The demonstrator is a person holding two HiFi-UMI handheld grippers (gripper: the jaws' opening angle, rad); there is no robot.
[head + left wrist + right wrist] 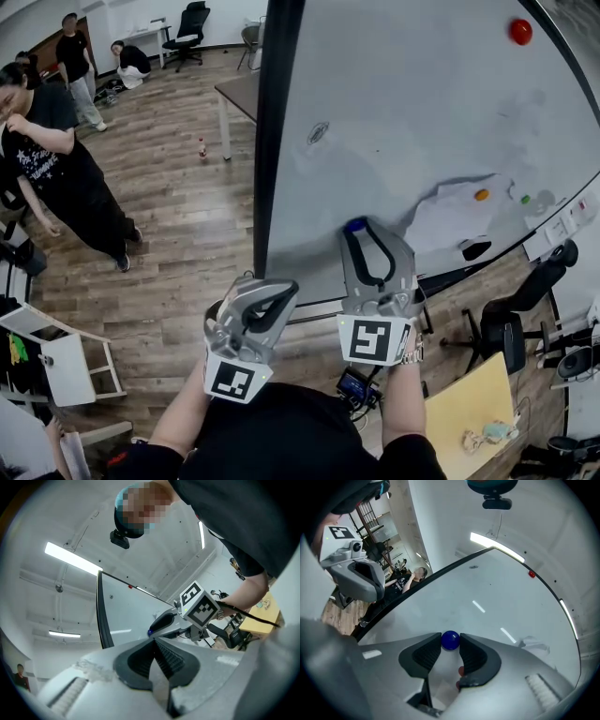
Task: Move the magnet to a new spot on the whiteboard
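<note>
On the whiteboard (403, 122): right gripper (450, 645) clamping blue magnet (450, 639)

The right gripper is pinching the blue magnet between its jaw tips, low on the whiteboard. In the head view the jaws are hiding most of it, and contact with the board is proving hard to judge. The left gripper (153, 643) is hanging beside, jaws together, empty. A red magnet (520, 31) and an orange magnet (481, 195) are sitting well apart, further right
</note>
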